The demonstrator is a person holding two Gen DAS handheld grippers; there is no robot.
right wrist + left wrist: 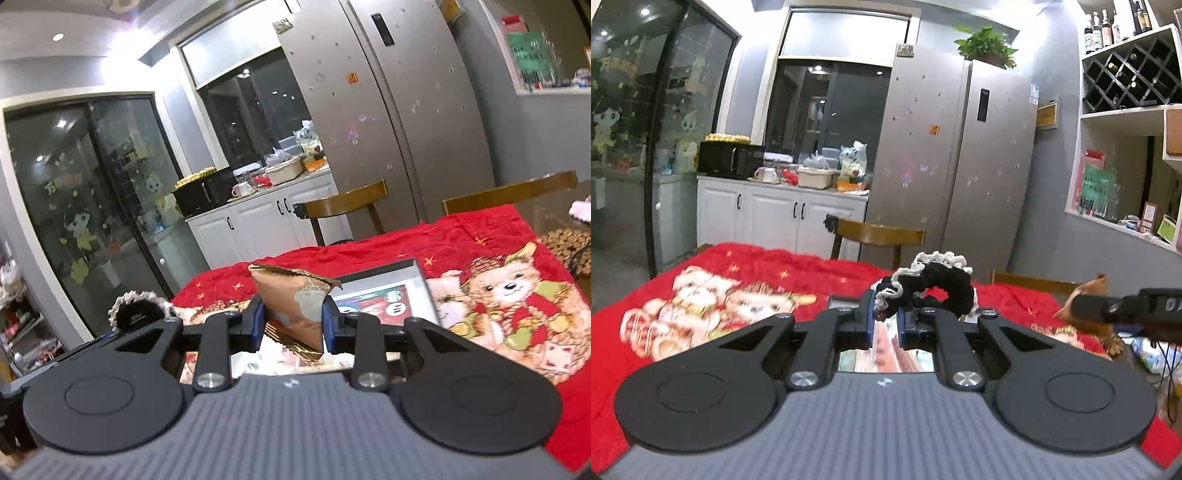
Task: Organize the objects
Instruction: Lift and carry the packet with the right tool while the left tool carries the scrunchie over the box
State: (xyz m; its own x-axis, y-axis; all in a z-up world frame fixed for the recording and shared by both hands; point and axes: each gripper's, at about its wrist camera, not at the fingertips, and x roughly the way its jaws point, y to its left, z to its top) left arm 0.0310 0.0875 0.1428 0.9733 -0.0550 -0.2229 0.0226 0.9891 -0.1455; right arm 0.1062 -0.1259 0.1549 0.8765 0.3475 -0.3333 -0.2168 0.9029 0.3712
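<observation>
Two grips are loaded: my left gripper [885, 322] pinches a black scrunchie [936, 284] by its edge, my right gripper [293, 320] clamps a bronze snack packet [295, 306], both lifted clear, I'd guess for carrying to sort. Below, a red bear-print cloth [491, 236] covers the table; a framed tray [384, 291] lies ahead, with chairs and a fridge [945, 155] far behind.

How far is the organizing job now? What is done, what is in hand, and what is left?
Nothing looks put away yet. In hand: the left gripper is shut on a black scrunchie with white trim, and the right gripper is shut on a brown snack packet, both raised above the red blanket. Left: placing both, perhaps into the tray on the blanket, though the destination is not clear.
</observation>
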